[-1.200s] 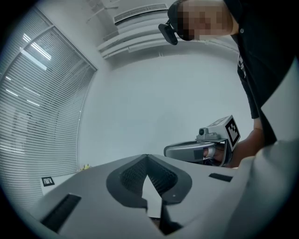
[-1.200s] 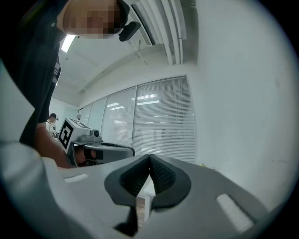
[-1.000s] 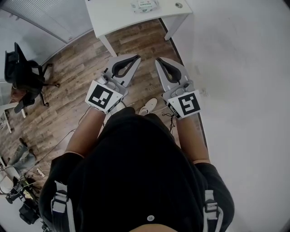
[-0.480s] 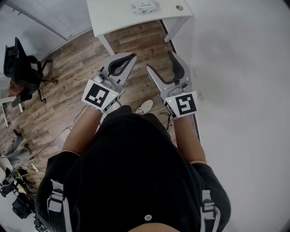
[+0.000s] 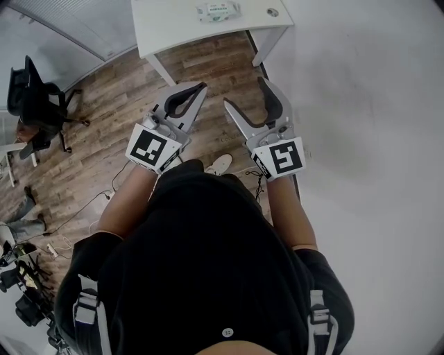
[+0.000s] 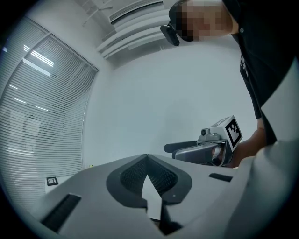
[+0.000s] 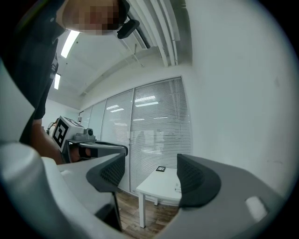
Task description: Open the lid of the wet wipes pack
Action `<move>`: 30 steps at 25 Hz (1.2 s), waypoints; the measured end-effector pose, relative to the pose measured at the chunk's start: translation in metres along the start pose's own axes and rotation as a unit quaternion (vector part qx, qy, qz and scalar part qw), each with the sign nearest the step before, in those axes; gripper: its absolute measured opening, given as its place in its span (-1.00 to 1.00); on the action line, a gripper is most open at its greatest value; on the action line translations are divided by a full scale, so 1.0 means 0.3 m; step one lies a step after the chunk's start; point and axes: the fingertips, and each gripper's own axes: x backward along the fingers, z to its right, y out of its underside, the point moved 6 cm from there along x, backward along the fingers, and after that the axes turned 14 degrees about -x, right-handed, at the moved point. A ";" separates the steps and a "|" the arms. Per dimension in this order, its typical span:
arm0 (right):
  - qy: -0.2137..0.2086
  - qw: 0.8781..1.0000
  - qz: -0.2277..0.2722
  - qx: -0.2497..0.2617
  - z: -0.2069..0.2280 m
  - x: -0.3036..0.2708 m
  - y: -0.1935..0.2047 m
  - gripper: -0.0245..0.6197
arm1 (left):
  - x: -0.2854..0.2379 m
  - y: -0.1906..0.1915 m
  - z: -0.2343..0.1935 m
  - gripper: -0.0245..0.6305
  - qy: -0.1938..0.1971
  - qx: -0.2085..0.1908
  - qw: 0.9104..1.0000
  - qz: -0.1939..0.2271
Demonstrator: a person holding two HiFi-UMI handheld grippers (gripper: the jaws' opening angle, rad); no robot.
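Observation:
The wet wipes pack (image 5: 218, 10) lies on a white table (image 5: 180, 28) at the top of the head view, well ahead of both grippers. My left gripper (image 5: 202, 88) is held over the wooden floor, pointing at the table, shut and empty. In its own view the left gripper (image 6: 147, 161) shows its pads pressed together. My right gripper (image 5: 248, 94) stands beside it with its jaws spread wide; they have just been opening, and nothing is between them. In the right gripper view, the right gripper (image 7: 152, 177) frames the table (image 7: 161, 184) between its pads.
A small round object (image 5: 272, 12) sits on the table near its right end. A black office chair (image 5: 35, 97) stands at the left, with cables and gear (image 5: 28, 277) on the floor below it. A white wall (image 5: 368, 139) runs along the right. Window blinds (image 7: 159, 130) hang behind the table.
The right gripper's jaws went from shut to wide open. Both grippers edged forward toward the table; the left gripper stayed shut.

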 end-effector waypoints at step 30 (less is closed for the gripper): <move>-0.001 0.999 -0.031 0.014 0.368 -0.386 -0.051 0.11 | -0.369 0.140 -0.352 -0.92 -0.005 0.003 1.000 0.002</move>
